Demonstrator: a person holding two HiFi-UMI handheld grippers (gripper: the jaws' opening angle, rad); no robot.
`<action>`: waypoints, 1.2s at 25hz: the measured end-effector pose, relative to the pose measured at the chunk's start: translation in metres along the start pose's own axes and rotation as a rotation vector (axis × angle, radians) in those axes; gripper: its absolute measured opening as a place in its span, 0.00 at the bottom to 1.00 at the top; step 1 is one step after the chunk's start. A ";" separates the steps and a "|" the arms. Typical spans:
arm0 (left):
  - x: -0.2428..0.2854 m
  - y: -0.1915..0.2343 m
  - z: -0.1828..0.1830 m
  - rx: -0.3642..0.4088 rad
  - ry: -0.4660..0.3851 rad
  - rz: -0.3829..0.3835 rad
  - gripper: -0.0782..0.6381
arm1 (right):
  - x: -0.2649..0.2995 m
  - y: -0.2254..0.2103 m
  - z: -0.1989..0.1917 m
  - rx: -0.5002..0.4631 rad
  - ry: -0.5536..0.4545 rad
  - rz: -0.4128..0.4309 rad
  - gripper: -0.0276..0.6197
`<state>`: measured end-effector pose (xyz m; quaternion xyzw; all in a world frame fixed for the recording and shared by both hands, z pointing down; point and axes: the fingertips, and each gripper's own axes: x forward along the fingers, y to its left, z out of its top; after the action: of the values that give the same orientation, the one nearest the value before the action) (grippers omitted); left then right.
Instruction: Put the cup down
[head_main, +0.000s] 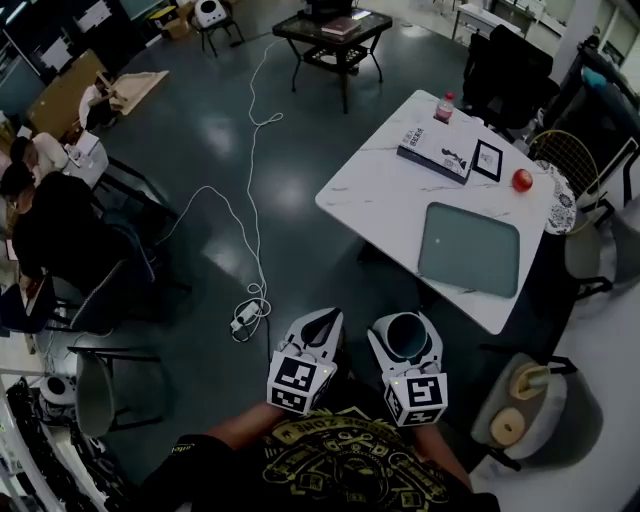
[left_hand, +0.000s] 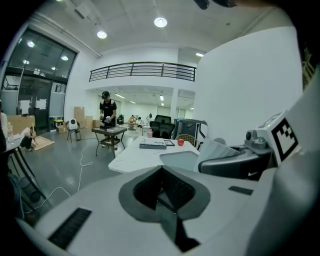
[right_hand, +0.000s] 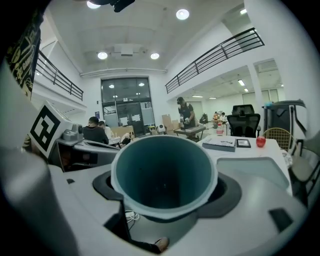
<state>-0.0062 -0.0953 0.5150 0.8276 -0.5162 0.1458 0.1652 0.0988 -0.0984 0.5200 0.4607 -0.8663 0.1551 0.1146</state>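
Right gripper (head_main: 404, 326) grips cup (right_hand: 164, 172); left gripper (head_main: 322, 320) seemingly closed.

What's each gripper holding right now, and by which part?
Right gripper holds the teal cup by its sides, just below the rim. Left gripper is shut on nothing.

The place was a big open-plan office or lab hall. A dark polished floor (head_main: 200, 150) ran under a white desk (head_main: 390, 190), a black table (head_main: 330, 35) and office chairs (head_main: 510, 70). A railed balcony (left_hand: 142, 70) and round ceiling lights (left_hand: 160, 22) hung overhead. Glass doors (right_hand: 125, 112) closed the far end. People (head_main: 20, 180) sat working at one side, near cardboard (head_main: 65, 95) and a loose cable (head_main: 250, 312).
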 end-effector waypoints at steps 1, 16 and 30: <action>0.007 0.001 0.002 0.003 0.002 -0.018 0.12 | 0.003 -0.005 0.001 0.005 0.002 -0.019 0.63; 0.100 0.037 0.044 0.038 0.000 -0.228 0.12 | 0.049 -0.062 0.031 0.047 0.025 -0.285 0.63; 0.129 0.051 0.060 0.025 -0.034 -0.294 0.12 | 0.066 -0.087 0.043 0.033 0.035 -0.376 0.63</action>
<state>0.0067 -0.2461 0.5200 0.8988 -0.3901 0.1123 0.1655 0.1329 -0.2112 0.5170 0.6137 -0.7601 0.1530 0.1491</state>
